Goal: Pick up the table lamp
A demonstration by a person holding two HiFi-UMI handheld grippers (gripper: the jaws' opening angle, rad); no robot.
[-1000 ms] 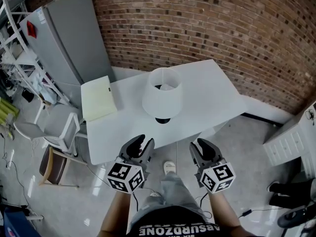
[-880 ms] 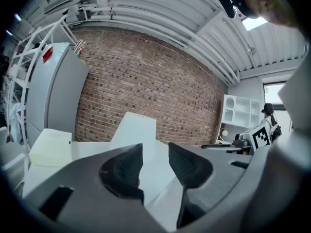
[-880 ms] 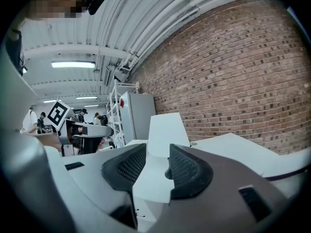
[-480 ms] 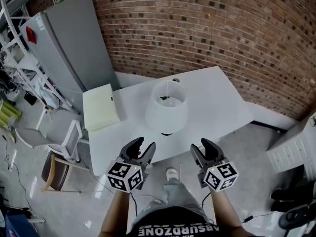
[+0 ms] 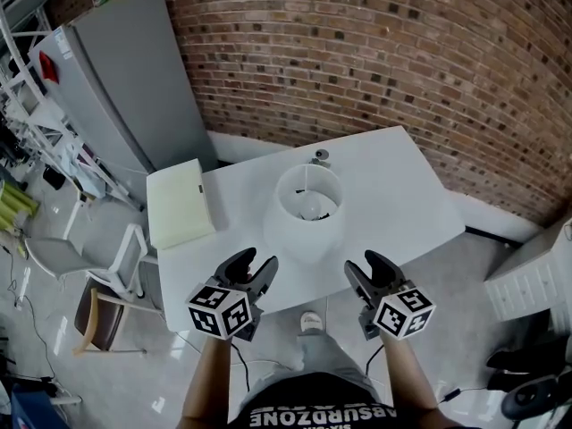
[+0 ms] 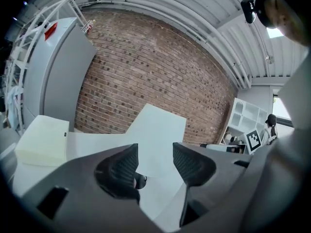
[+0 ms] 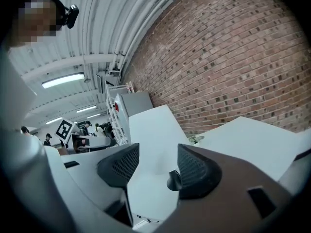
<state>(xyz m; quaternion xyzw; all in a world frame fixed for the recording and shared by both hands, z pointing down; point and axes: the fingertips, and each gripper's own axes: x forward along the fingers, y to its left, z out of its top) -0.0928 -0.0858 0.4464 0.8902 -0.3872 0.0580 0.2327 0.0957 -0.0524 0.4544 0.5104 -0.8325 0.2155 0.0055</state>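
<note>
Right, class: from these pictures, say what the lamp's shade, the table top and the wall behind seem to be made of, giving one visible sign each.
Lamp shade: probably white fabric or paper; matte, even surface with no glare.
Table top: likely white laminate or painted board; smooth and flat with a faint sheen, though the core is hidden.
Wall: rough red-brown brick; pale mortar lines show between courses.

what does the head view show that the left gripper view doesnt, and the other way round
Only the head view: the lamp from above, down into its open shade, a small grey object behind it, and a chair on the floor. Only the left gripper view: the lamp's dark base under the shade, ceiling pipes and white shelving. Both: the lamp, the white table, the pale box, the grey cabinet and the brick wall.
</note>
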